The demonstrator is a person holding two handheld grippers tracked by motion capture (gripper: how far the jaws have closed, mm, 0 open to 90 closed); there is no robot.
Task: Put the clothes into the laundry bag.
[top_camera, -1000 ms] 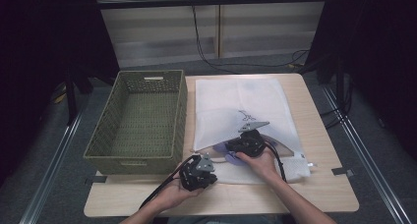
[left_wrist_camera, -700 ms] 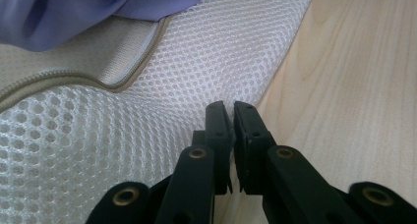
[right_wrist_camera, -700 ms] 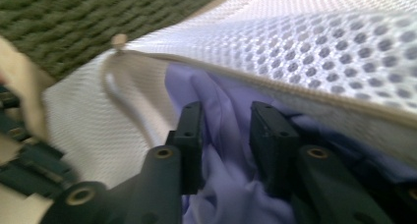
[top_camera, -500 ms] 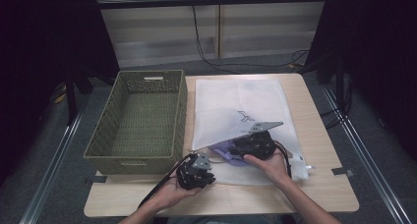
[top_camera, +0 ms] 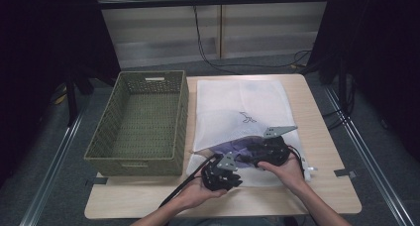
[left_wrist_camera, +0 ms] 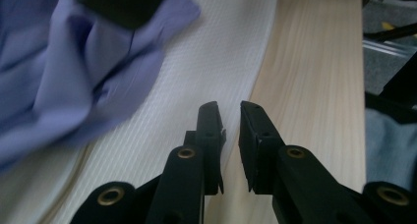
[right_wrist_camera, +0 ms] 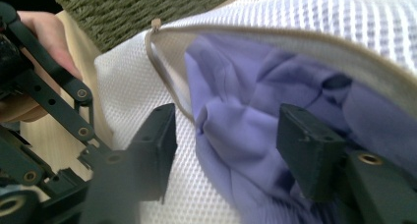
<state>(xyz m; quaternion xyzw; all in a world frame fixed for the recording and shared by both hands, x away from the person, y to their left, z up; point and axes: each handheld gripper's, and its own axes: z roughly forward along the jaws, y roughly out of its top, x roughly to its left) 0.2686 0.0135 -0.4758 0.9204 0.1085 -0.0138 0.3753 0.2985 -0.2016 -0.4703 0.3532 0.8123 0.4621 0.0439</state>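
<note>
Purple cloth (right_wrist_camera: 236,150) lies half inside the white mesh bag's (top_camera: 237,107) open mouth, just beside the wicker basket (top_camera: 141,122). Right gripper (right_wrist_camera: 226,150) has just been opening, jaws wide astride the cloth, pads clear. Left gripper (left_wrist_camera: 230,117), nearly closed and empty, hovers near the bag's edge.

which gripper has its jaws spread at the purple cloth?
The right gripper: its jaws have just been opening and stand wide at the purple cloth in the white mesh bag. The left gripper is nearly closed, empty.
</note>
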